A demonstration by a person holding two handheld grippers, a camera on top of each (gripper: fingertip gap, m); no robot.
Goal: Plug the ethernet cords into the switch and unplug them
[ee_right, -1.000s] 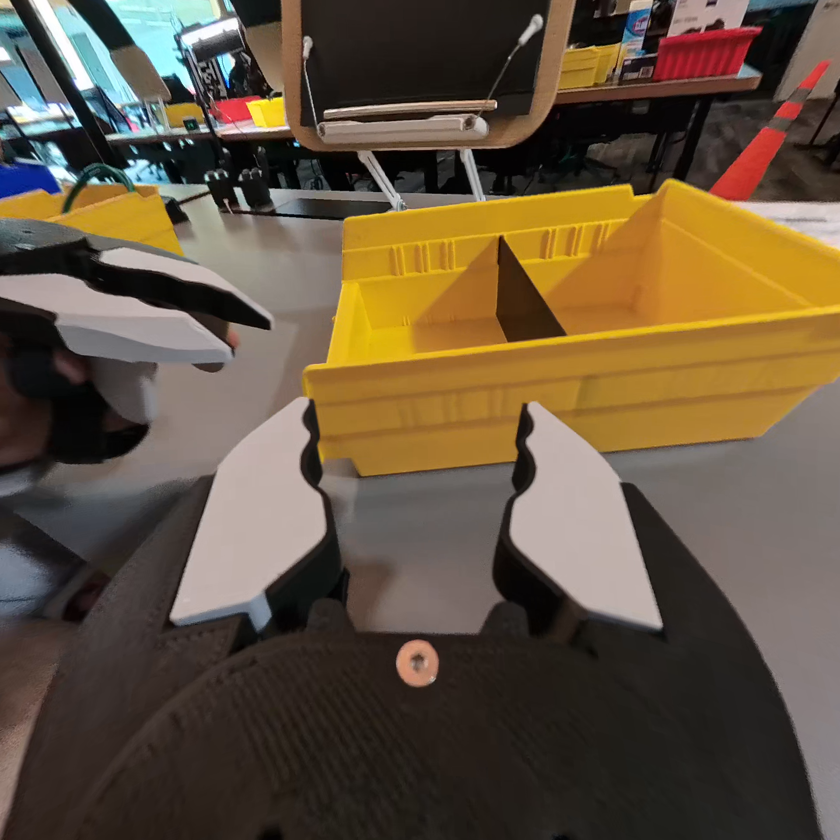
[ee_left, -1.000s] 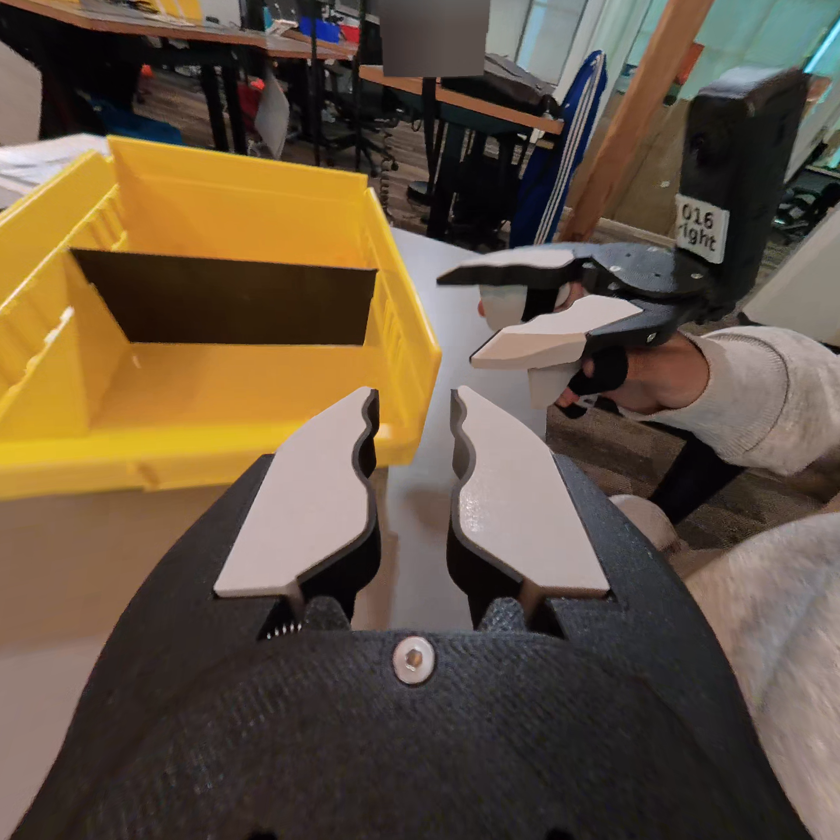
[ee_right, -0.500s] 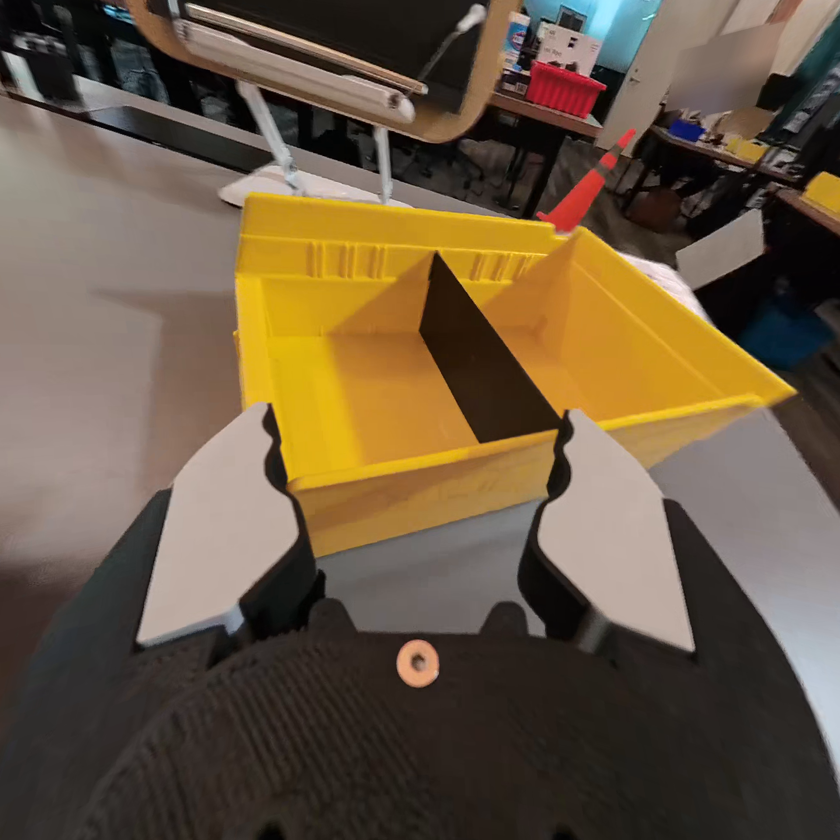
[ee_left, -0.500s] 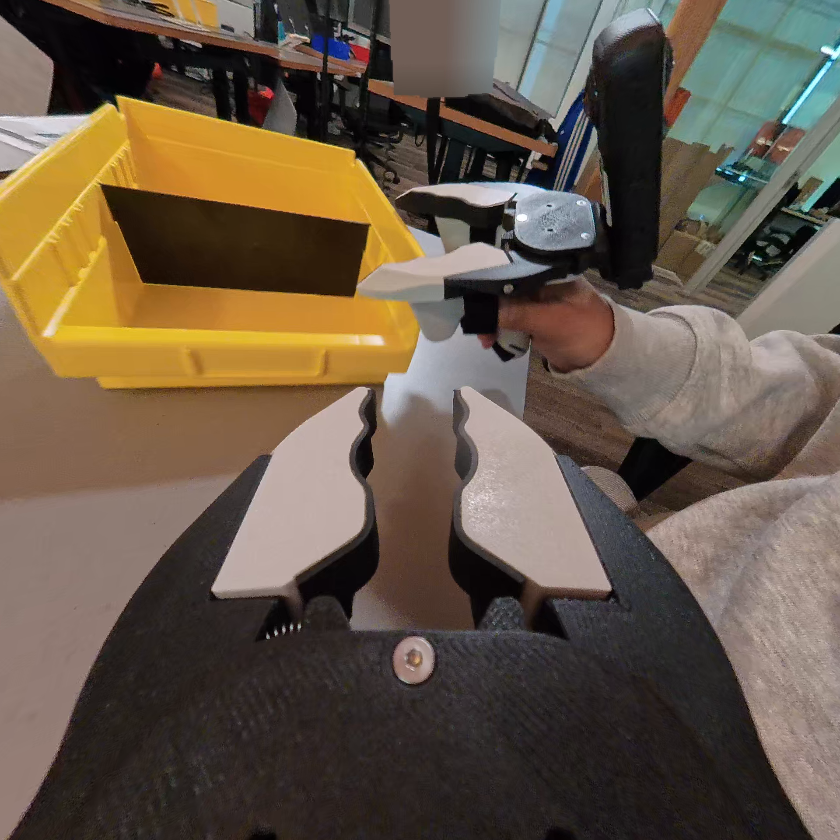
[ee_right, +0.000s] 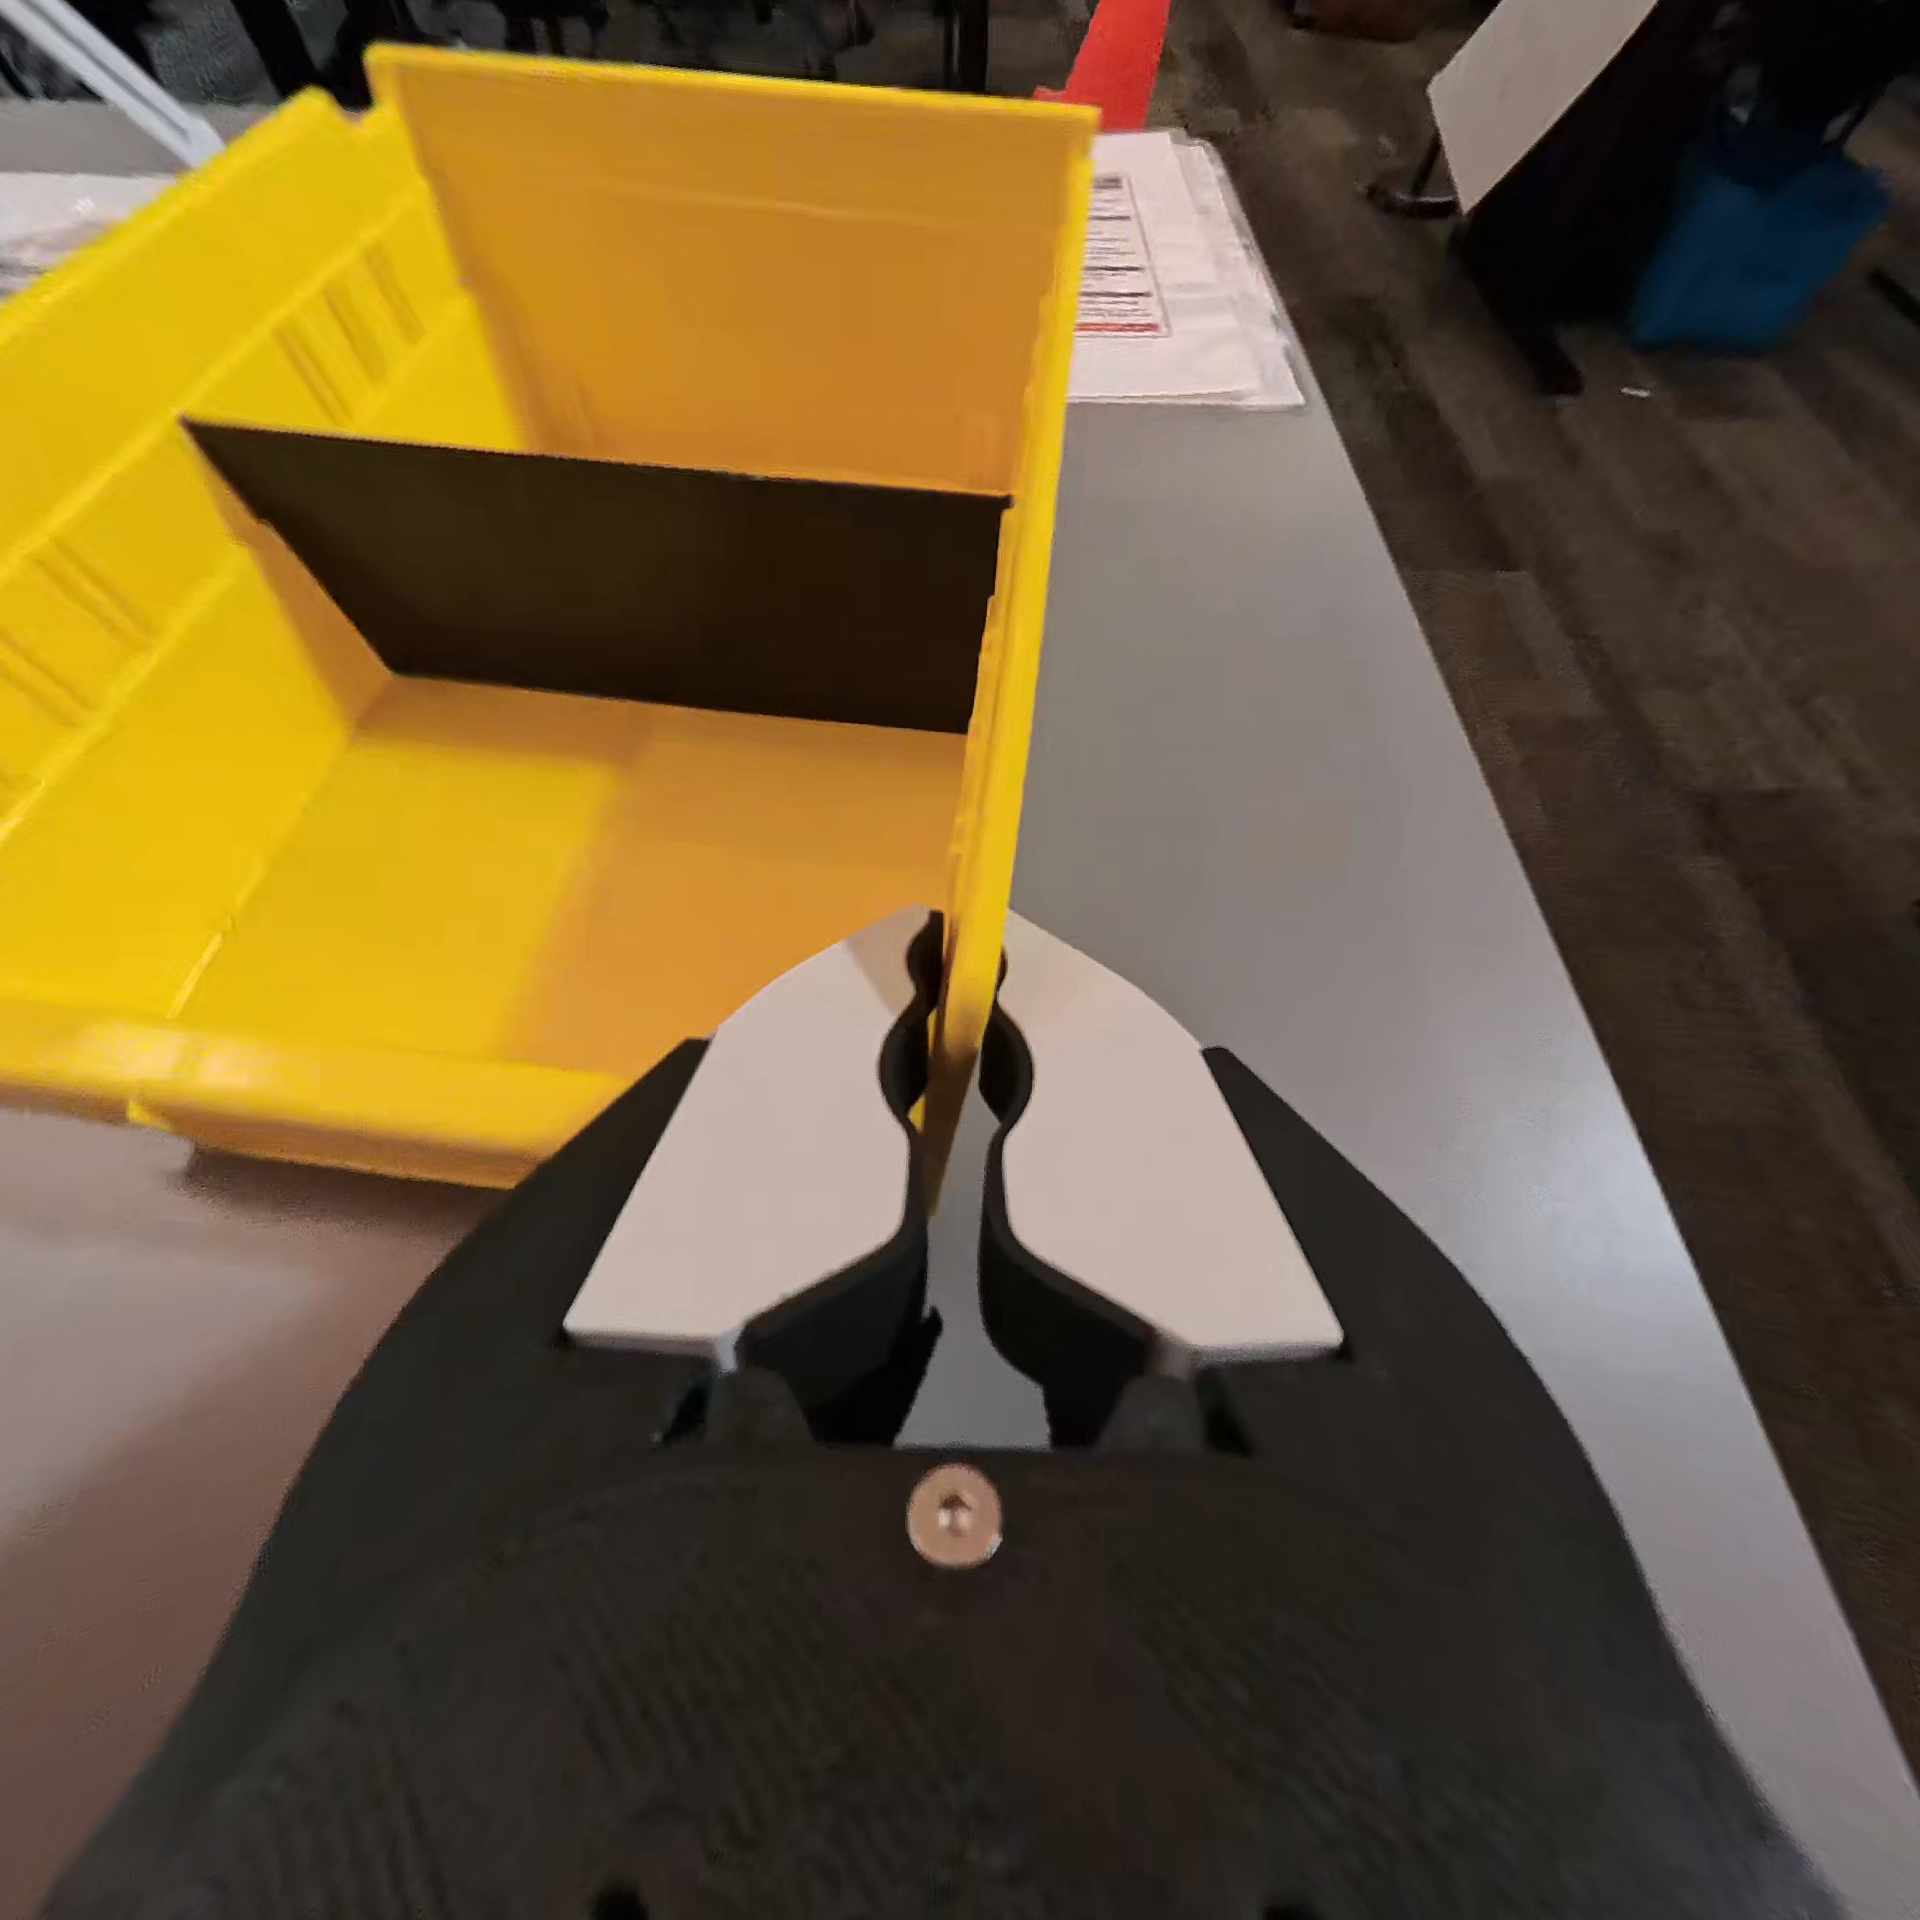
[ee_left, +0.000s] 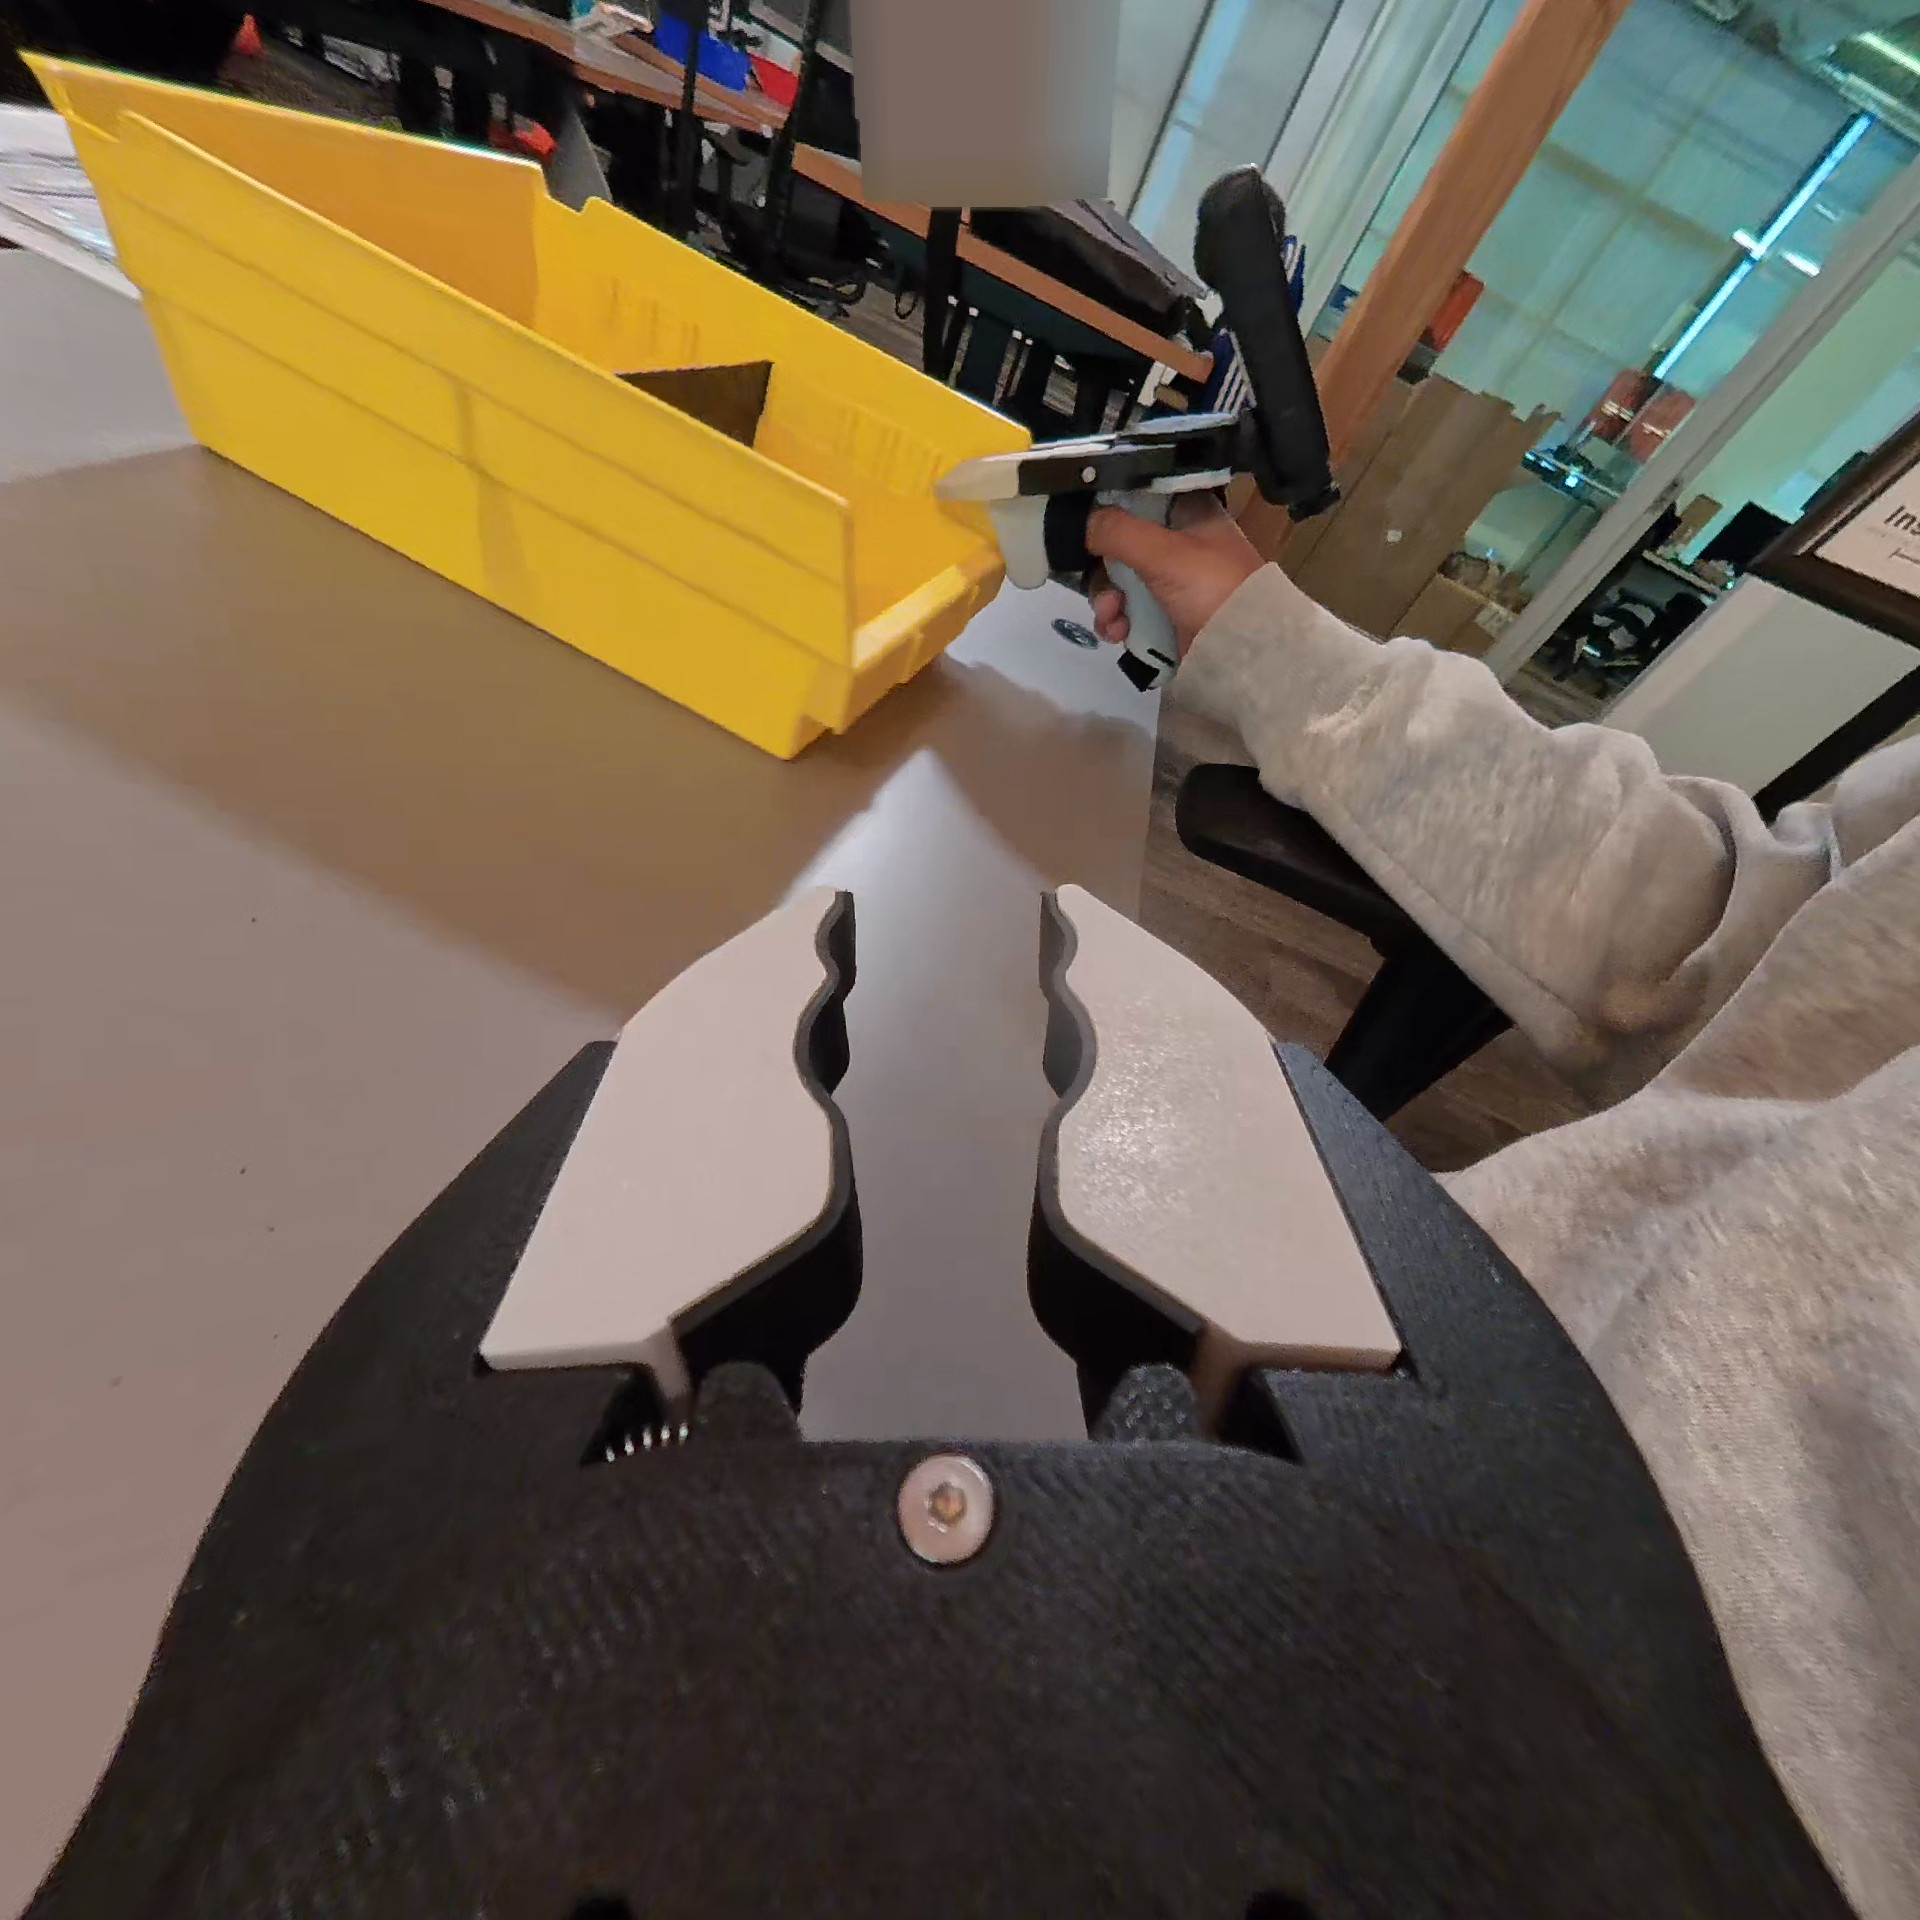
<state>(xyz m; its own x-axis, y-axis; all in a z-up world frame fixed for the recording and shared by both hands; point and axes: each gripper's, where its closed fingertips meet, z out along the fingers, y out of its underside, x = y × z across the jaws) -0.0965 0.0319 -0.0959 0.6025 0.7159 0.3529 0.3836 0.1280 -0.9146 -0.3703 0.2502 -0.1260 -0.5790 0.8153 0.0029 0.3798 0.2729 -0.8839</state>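
Note:
No ethernet cord or switch shows in either view. A yellow bin [ee_right: 727, 312] with a black divider [ee_right: 623, 592] stands on the grey table [ee_right: 1247, 935]. My right gripper [ee_right: 968, 935] is shut on the bin's right side wall [ee_right: 982, 883], near its front corner. In the left wrist view the bin [ee_left: 468, 436] lies at the upper left, and the right gripper [ee_left: 977, 480] meets its near end, held by a hand in a grey sleeve. My left gripper [ee_left: 948, 914] is open and empty, low over the table [ee_left: 312, 935], apart from the bin.
A printed sheet [ee_right: 1174, 281] lies on the table beyond the bin. The table's right edge [ee_right: 1558, 935] drops to a dark floor. A black chair arm [ee_left: 1330, 894] and the person's grey clothing [ee_left: 1714, 1351] are at the right. Desks and an orange cone [ee_right: 1127, 42] stand farther off.
My right gripper moved to the bin's right wall and closed on it. My left gripper drew back and swung; the bin now sits farther up-left in its view.

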